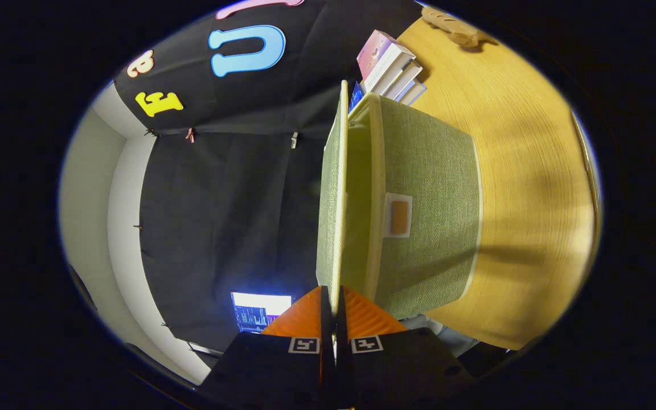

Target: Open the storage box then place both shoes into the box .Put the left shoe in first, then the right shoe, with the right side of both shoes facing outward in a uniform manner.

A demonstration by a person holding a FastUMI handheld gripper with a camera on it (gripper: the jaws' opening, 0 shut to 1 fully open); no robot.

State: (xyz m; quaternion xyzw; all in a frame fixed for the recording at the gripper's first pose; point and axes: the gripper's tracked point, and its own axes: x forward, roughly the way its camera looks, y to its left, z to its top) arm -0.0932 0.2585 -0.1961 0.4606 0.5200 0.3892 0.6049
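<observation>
Lid pinched and lifted off the green box

We see the gripper [335,307] with its fingers closed tight on the edge of the lid [331,199], which stands raised just beside the fabric box [430,216] on the wooden table [527,199]; books [390,68] lie beyond the box.

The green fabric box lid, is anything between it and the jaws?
Nothing: the gripper is shut on the edge of the green fabric box lid, which is lifted away from the green fabric storage box on the wooden table.
</observation>
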